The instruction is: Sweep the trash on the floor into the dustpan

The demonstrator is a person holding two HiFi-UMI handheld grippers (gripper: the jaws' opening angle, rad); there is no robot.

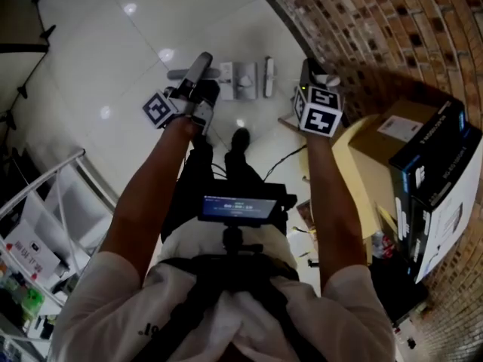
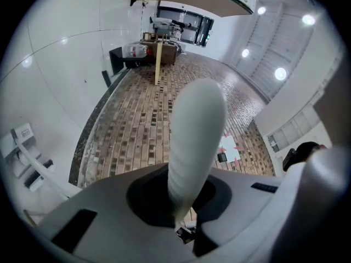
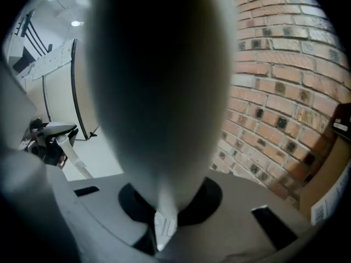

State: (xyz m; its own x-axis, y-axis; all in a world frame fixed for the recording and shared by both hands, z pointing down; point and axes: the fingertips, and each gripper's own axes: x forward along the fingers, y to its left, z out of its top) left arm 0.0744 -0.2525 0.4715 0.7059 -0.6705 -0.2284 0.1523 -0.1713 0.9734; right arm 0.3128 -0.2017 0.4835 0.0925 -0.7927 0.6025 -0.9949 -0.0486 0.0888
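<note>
In the head view my left gripper (image 1: 195,90) is held out over the white tiled floor (image 1: 113,44), shut on a pale grey rounded handle (image 1: 200,66). In the left gripper view that handle (image 2: 196,130) rises from between the jaws (image 2: 184,219). My right gripper (image 1: 312,83) is out near the brick wall, shut on a darker handle (image 1: 309,68). This handle (image 3: 159,92) fills much of the right gripper view above the jaws (image 3: 163,219). Which handle belongs to the broom and which to the dustpan is hidden. I see no trash.
Grey-white flat pieces (image 1: 243,79) lie on the tiles beyond both grippers. The brick wall (image 1: 377,29) curves along the right, with a cardboard box (image 1: 392,138) and black-and-white boxes (image 1: 438,194) against it. A white rack (image 1: 53,210) stands at the left; cables (image 1: 283,157) run by the feet.
</note>
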